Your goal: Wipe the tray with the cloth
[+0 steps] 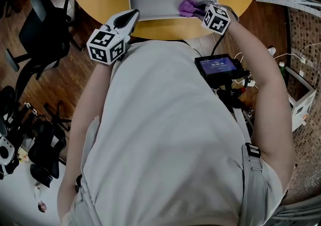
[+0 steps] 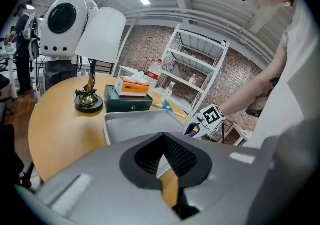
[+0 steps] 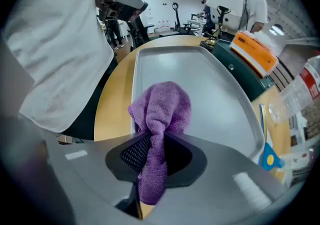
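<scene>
Purple cloth is clenched by the fingers of the right gripper and bunched on the grey tray just beyond them. Fingers of the left gripper are held together, empty, over the bench.

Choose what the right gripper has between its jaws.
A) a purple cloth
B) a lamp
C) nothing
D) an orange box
A: the right gripper view shows the purple cloth pinched between the jaws of the right gripper, at the near end of the grey tray.
</scene>
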Demonstrator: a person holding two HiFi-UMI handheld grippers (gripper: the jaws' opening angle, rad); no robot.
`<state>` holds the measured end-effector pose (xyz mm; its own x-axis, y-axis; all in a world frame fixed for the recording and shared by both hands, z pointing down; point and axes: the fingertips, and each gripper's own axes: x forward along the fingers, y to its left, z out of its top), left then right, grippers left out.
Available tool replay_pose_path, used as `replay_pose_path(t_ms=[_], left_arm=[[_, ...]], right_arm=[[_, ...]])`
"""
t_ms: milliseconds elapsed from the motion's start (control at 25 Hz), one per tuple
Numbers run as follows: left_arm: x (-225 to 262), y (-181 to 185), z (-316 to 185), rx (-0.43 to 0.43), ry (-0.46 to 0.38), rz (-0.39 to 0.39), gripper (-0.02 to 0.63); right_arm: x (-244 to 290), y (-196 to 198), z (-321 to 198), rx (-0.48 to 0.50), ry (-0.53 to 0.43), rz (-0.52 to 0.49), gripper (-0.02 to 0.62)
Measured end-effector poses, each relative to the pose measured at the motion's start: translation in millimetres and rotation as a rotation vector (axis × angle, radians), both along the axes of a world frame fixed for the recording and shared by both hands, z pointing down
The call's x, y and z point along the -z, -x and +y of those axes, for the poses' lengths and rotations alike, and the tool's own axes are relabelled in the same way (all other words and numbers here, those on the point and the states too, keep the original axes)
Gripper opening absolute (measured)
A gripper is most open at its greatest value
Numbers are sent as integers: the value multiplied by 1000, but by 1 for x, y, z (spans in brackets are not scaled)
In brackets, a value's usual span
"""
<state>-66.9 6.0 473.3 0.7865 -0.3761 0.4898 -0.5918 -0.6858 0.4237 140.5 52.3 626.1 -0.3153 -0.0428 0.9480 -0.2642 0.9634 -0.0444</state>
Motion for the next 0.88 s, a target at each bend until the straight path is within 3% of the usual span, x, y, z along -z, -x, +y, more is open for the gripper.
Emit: replay_pose_path(t_ms=[160, 360, 720, 880], left_arm=[[2, -1, -4, -7, -6, -2, 0], [10, 2, -3, 6, -11, -2, 0], [15, 0, -1, -6, -7, -29, 0], [13, 3, 6, 3, 0, -33, 0]], right_arm=[[0, -35, 4, -82, 14, 34, 71], [3, -41, 6, -202, -8, -11, 72], [10, -69, -46, -766, -21, -51, 72], [15, -69, -45, -786, -24, -13, 69]])
